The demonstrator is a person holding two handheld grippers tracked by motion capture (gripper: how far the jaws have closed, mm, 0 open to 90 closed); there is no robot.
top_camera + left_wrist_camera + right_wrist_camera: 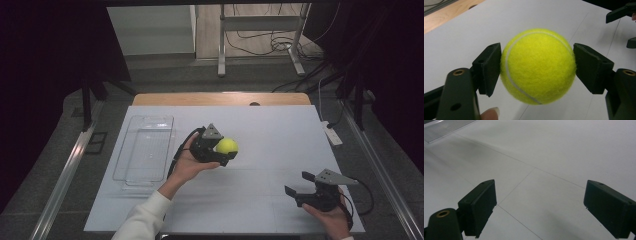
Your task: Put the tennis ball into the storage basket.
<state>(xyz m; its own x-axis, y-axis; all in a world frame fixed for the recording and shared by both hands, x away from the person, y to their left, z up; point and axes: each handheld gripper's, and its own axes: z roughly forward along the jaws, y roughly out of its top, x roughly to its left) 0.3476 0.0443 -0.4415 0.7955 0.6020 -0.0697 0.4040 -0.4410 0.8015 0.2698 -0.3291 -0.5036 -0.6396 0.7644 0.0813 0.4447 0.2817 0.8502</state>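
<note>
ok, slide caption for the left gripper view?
Left gripper clamps a yellow tennis ball above the white table.

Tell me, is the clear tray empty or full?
Empty. In the high view the clear tray lies at the table's left with nothing inside; the tennis ball is held in the left hand-held gripper, apart from it.

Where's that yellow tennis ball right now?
The tennis ball is near the middle of the white table, clamped between the jaws of the left gripper, just right of the clear plastic tray.
</note>
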